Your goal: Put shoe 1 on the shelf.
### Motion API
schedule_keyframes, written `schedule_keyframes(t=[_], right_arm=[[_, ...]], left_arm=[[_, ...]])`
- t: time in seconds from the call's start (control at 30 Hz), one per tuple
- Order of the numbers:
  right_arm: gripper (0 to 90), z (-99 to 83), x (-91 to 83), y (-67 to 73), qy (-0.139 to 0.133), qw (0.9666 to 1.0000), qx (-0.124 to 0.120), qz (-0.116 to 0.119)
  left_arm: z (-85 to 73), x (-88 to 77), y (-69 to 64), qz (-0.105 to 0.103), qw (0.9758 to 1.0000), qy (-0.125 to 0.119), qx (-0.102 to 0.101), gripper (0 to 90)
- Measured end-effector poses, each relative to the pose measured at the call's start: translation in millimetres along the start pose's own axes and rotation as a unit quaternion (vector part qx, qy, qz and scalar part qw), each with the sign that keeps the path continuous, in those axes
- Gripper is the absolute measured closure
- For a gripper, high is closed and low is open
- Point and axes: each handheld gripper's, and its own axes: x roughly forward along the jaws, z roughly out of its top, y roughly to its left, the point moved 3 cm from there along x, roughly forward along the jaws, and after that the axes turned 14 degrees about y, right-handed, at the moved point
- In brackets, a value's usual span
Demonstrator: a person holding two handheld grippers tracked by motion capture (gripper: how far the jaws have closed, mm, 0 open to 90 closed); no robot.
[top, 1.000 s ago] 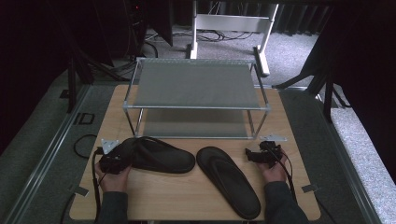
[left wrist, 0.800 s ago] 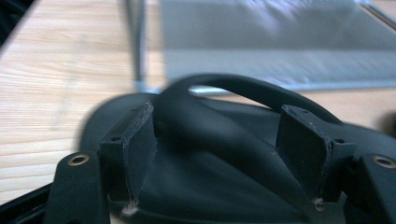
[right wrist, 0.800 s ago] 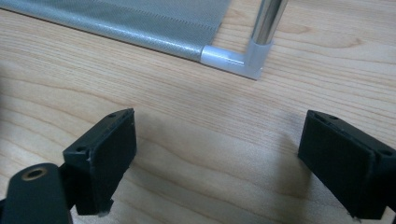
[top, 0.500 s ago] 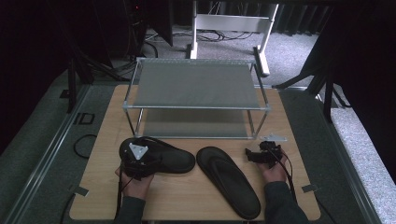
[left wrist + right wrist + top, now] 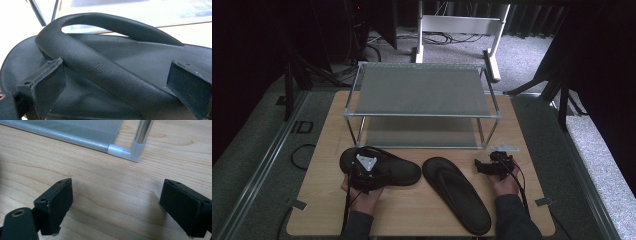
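Two sandals (image 5: 379, 170) (image 5: 456, 192) before rack (image 5: 422, 92) on table (image 5: 527, 135)

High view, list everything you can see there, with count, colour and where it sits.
Flip-flops: 2, black; left flip-flop at the table's front left, right flip-flop angled at front centre.
Shoe rack: 1, two grey mesh shelves on chrome posts, back half of the table.
Table: 1, light wood, centre.
White frame: 1, on the grey carpet behind the table.
Left gripper: 1, black, jaws just opened, straddling the left flip-flop's strap without pressing it.
Right gripper: 1, black, open over bare wood by the rack's front right post.
Hands: 2, at the front edge, one per gripper.
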Motion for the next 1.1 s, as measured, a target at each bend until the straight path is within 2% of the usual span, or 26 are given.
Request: schedule_keyframes(t=[0.17,0.33,0.53,0.6,0.77,1.0,1.1], right_arm=[[11.1,0.0,0.0,0.0,0.0,1.0,0.0,0.0],[11.1,-0.1,-0.1,0.1,0.0,1.0,0.0,0.0],[11.1,-0.3,-0.2,0.2,0.0,1.0,0.001,0.0],[11.1,-0.4,-0.3,0.3,0.0,1.0,0.001,0.0],[11.1,-0.5,-0.3,0.3,0.0,1.0,0.001,0.0],[11.1,-0.5,-0.3,0.3,0.0,1.0,0.001,0.0],[11.1,-0.5,-0.3,0.3,0.0,1.0,0.001,0.0]], left_arm=[[-1.0,-0.4,1.3,-0.004,1.0,0.001,-0.003,2.2],[-7.0,-7.3,5.6,-0.015,0.9998,0.013,-0.001,7.7],[-21.4,-23.0,16.9,-0.035,0.9992,0.016,0.013,27.0],[-27.3,-27.9,19.6,-0.039,0.9991,0.012,0.009,34.8],[-36.8,-36.4,19.8,-0.043,0.9989,0.009,0.016,47.9],[-42.6,-42.1,15.3,-0.03,0.9992,0.006,0.027,56.9],[-43.7,-44.4,16.8,-0.031,0.9993,0.004,0.021,58.0]])
